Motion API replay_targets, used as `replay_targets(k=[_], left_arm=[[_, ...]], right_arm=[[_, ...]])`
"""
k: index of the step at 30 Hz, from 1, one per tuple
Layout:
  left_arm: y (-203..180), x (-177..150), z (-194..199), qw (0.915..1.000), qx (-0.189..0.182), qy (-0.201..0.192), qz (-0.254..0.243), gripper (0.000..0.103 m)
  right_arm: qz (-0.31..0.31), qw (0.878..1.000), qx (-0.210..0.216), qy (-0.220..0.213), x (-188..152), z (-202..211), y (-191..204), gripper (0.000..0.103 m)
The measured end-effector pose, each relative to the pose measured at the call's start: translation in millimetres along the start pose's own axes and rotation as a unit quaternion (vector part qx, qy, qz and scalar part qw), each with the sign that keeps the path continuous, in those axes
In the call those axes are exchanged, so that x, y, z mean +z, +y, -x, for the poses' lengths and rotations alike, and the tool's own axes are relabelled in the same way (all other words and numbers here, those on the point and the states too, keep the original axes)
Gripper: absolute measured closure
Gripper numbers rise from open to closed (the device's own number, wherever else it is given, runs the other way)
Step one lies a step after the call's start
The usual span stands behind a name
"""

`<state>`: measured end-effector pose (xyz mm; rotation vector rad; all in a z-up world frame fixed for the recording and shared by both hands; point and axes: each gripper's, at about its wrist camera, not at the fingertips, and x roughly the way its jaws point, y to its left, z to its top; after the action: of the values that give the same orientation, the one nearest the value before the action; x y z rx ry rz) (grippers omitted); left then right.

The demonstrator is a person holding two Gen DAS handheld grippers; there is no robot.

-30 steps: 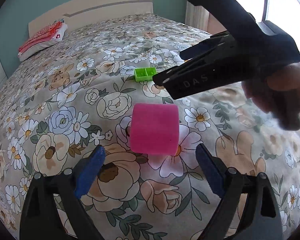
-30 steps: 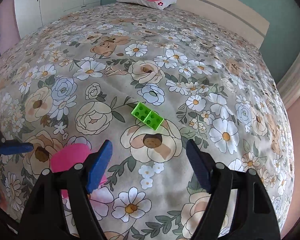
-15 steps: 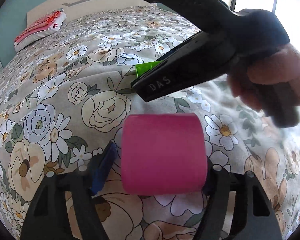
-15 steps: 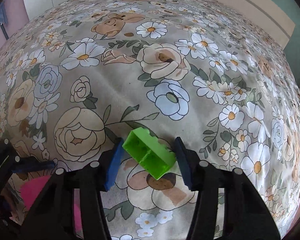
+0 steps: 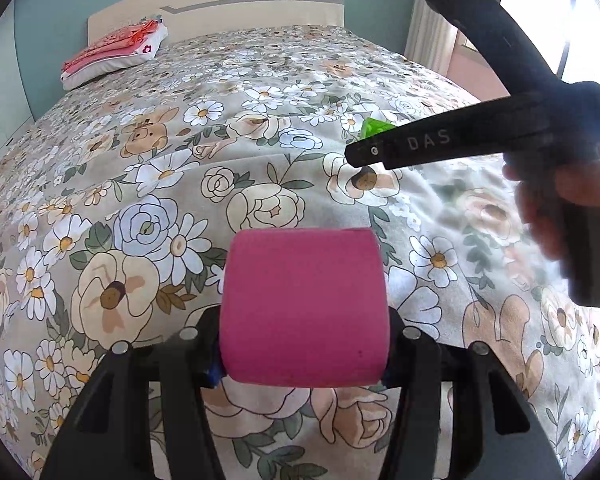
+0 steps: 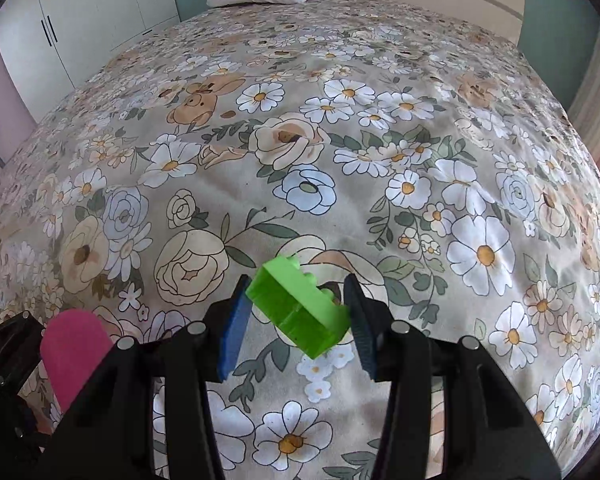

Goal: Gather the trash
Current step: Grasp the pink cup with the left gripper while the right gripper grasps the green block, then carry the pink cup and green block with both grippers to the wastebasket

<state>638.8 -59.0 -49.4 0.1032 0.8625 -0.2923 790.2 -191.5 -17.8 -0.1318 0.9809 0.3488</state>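
Flowered bedspread [image 5: 260, 128] below: left gripper [image 5: 304, 354] has just closed on the pink block [image 5: 304, 308], right gripper [image 6: 296, 320] clamps the green brick [image 6: 300, 304]; both lifted, ready for binning.

Left gripper [image 5: 304, 344] angled down over the bed [image 5: 260, 120], jaws just closed on a pink block [image 5: 304, 308]; right gripper [image 6: 298, 316] clamps a green brick [image 6: 300, 308].

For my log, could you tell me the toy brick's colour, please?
Bright green brick, clearest in the right wrist view.
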Motion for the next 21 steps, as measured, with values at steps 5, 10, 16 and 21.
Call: replay_targets(k=[5,10,16,21], left_arm=[[1,4,62,0.9995,0.015,-0.029,0.001,0.047],[-10,3,123,0.9987,0.023,-0.044,0.008,0.047],[-28,-5,205,0.9971,0.032,-0.069,0.010,0.047],[-38,-11,274,0.9943,0.041,-0.097,0.016,0.047]], right_arm=[[-0.025,0.999,0.011,-0.024,-10,64,9,0.055],[-0.055,0.997,0.026,-0.040,-25,137,18,0.055],[-0.047,0.997,0.030,-0.062,-51,229,49,0.055],[-0.027,0.996,0.025,-0.084,-74,306,82,0.055]])
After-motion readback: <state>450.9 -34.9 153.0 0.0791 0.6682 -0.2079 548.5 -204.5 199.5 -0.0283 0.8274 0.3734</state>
